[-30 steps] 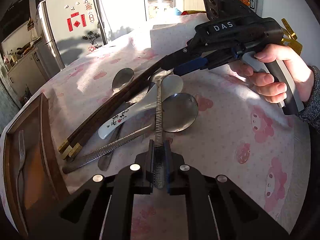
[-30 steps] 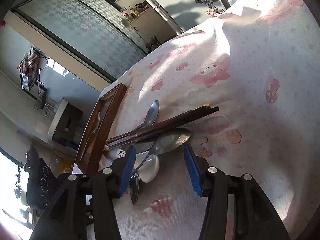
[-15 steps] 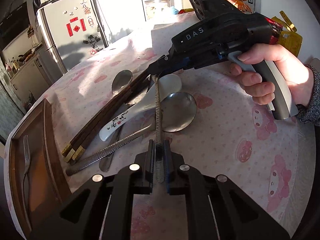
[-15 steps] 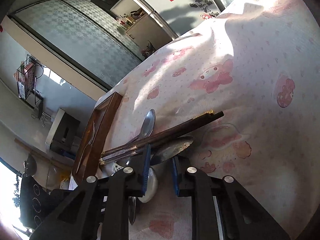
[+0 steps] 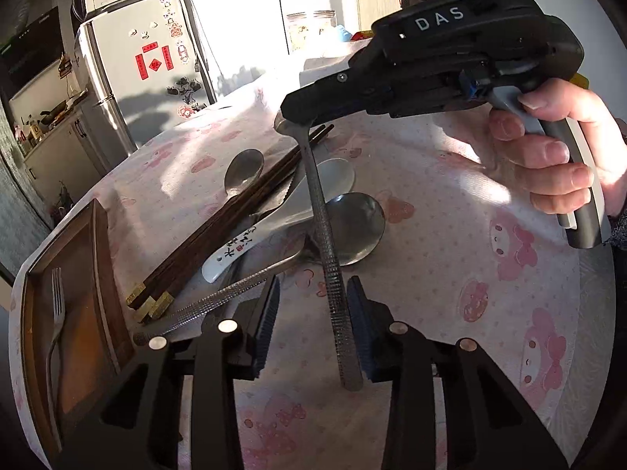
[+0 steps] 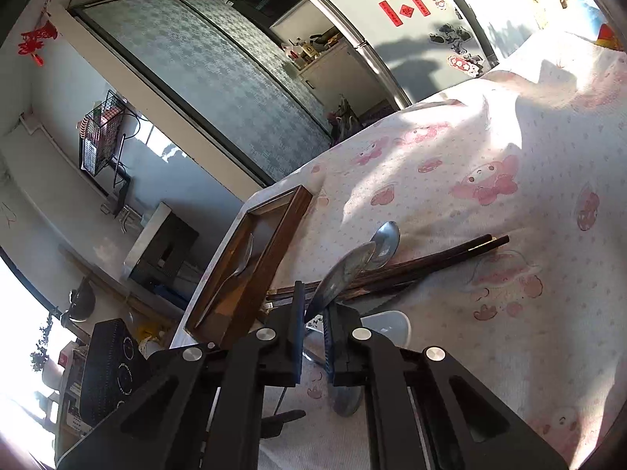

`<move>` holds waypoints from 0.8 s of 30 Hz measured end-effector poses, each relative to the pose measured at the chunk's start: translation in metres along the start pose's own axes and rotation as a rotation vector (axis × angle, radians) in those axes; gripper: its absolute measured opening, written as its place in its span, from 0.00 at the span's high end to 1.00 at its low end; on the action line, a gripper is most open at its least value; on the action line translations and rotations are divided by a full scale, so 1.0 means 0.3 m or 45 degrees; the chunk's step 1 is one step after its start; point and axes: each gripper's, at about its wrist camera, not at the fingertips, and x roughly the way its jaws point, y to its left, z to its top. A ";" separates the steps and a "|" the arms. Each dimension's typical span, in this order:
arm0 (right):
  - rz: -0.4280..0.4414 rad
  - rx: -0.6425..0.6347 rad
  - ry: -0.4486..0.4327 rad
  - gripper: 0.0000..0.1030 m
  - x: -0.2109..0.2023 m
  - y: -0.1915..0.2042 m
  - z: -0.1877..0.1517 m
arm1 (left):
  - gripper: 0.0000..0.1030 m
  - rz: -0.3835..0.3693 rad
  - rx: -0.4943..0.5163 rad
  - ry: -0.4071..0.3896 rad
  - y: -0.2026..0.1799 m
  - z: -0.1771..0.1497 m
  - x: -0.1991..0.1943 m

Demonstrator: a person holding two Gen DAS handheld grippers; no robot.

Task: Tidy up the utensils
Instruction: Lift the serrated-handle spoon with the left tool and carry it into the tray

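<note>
Tablecloth (image 5: 450,274) bare rightward; right gripper (image 6: 313,325) clamps spoon (image 5: 327,258); left gripper (image 5: 313,325) agape.

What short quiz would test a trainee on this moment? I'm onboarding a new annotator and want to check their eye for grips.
1. True or false: the left gripper is shut on the textured-handle spoon.
2. Which utensil lies in the wooden tray? A. fork B. knife C. ladle
3. Fill in: the right gripper holds the spoon near its ____ end.

Key: 1 false, its jaws stand open around the handle; 2 A; 3 bowl.
</note>
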 end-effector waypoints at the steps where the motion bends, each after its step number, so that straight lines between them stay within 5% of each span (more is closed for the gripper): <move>1: 0.008 -0.007 -0.007 0.93 -0.007 0.008 0.002 | 0.83 -0.007 -0.006 0.001 0.003 0.001 0.001; 2: 0.012 -0.014 -0.006 0.93 -0.012 0.014 0.006 | 0.90 -0.008 -0.006 0.001 0.001 0.000 0.000; 15: -0.009 -0.068 -0.016 0.92 -0.016 0.046 0.031 | 0.91 0.044 -0.058 -0.080 0.026 0.004 -0.060; 24: 0.042 -0.163 0.042 0.91 0.169 0.246 0.118 | 0.90 0.152 -0.199 -0.146 0.208 -0.048 -0.208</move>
